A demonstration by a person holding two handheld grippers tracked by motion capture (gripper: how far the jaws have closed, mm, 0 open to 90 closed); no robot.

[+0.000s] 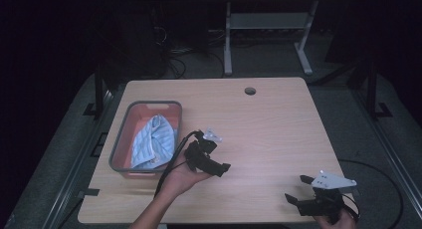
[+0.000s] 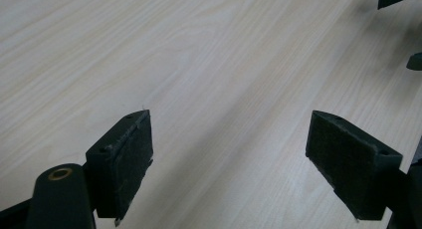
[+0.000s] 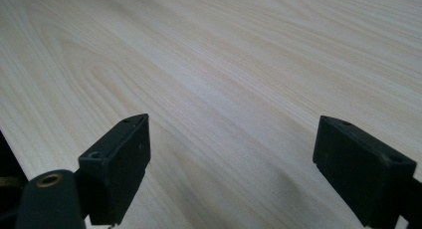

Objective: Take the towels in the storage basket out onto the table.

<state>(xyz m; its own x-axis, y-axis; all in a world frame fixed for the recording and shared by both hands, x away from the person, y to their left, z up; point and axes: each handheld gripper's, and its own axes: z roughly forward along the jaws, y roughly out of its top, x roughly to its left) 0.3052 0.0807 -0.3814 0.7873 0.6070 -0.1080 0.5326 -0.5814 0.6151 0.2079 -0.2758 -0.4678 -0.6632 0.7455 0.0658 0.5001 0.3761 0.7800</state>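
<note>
Hovering with jaws apart and empty, the left gripper (image 1: pixel 222 168) sits just right of the bin (image 1: pixel 119 144) holding the striped cloth (image 1: pixel 152 139); right gripper (image 1: pixel 297 189), also apart, lies farther off.

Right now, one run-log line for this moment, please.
left gripper: open, empty, over table | right gripper: open, empty, near front edge | cloth: in bin | bin: table's left

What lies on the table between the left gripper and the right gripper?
Bare pale wooden tabletop: the high view shows nothing on it between the left gripper and right gripper.
</note>
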